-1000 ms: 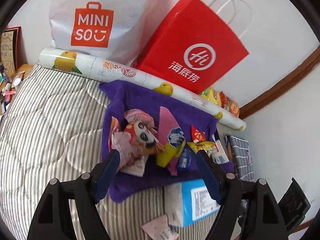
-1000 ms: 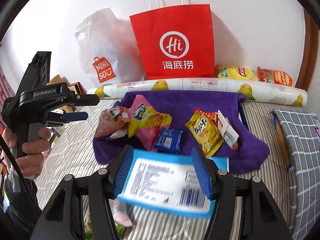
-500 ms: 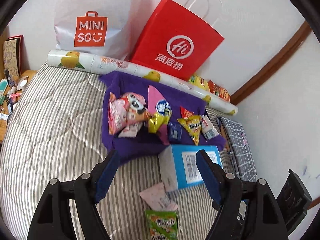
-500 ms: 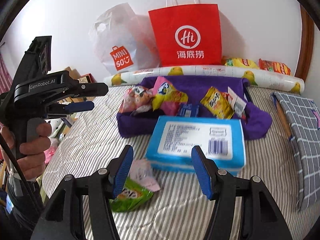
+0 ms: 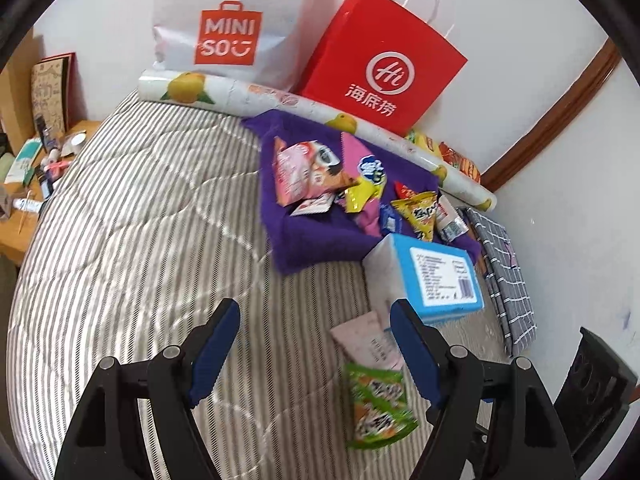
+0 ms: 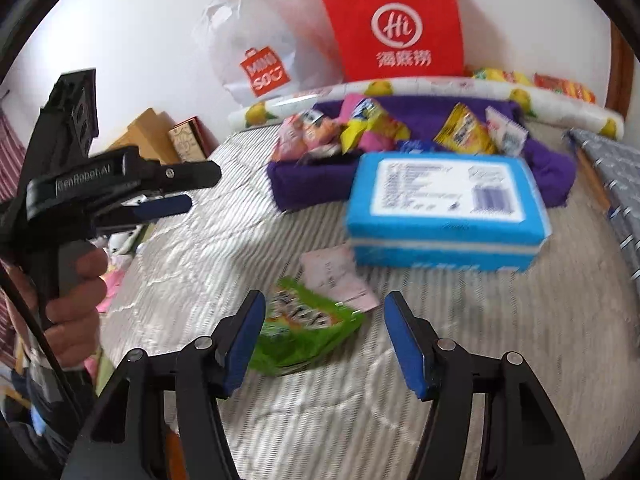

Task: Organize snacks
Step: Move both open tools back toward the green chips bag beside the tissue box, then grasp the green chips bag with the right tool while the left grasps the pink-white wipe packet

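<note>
Striped bed, both grippers pulled back, empty

Snacks gathered on a towel at the back of the bed, a box and two loose packets in front of it.

The towel lies on the bed and carries a heap of snack packets. Behind it a long roll runs along the wall, with two bags standing behind the roll and more packets wedged at its right end. The box sits just in front of the towel, touching its near edge. Before the box lies a flat packet, and a larger snack bag overlaps its near end. A folded cloth lies right of the box.
</note>
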Motion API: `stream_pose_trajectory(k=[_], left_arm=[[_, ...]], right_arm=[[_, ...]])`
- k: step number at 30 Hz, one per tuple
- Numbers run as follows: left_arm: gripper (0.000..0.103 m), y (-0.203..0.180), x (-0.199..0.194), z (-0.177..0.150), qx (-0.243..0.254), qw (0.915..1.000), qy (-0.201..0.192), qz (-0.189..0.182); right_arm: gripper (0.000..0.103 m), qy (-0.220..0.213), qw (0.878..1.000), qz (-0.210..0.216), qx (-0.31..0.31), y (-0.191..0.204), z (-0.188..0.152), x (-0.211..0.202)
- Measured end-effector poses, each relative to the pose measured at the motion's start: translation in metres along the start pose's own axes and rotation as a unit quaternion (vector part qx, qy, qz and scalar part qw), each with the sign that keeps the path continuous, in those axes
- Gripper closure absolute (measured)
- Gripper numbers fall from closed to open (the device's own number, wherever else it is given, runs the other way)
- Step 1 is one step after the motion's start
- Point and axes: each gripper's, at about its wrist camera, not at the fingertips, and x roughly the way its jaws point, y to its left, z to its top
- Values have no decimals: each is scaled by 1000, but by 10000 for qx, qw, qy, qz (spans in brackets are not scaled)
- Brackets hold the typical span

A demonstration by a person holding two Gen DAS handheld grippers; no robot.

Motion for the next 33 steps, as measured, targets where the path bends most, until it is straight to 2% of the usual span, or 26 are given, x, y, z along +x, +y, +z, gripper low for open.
stream_pose_trajectory(k=[4,6,9,16,22,25,29,31,33], left_arm=[[28,8,-5,-7,-80,10000,-12,-29],[28,10,-7,-10,-96,10000,-8,-17],[28,13,-7,-13,-121,9999,9,-43],[28,18,-4,-18,-188,9998,56,-99],[28,18,2,-24,-197,9997,113,-123],[28,18,2,-27,-155,9998,112,-84],[28,18,2,-30,-21,10000,18,68],[28,18,5,-30,18,10000,26,88],[28,15,11,-31,41,9999,86,66]], right_arm=[[38,17,9998,138,107,10,7,7],[38,30,10000,10,91,14,10,16],[38,370,9987,-353,31,20,11,35],[38,674,9962,-521,-200,28,-12,39],[38,786,9958,-461,63,20,-22,52],[38,679,9969,-384,131,21,-22,59],[46,240,9989,-391,88,24,-23,54],[54,172,9992,-368,35,23,-23,50],[54,113,9993,-352,46,18,-25,40]])
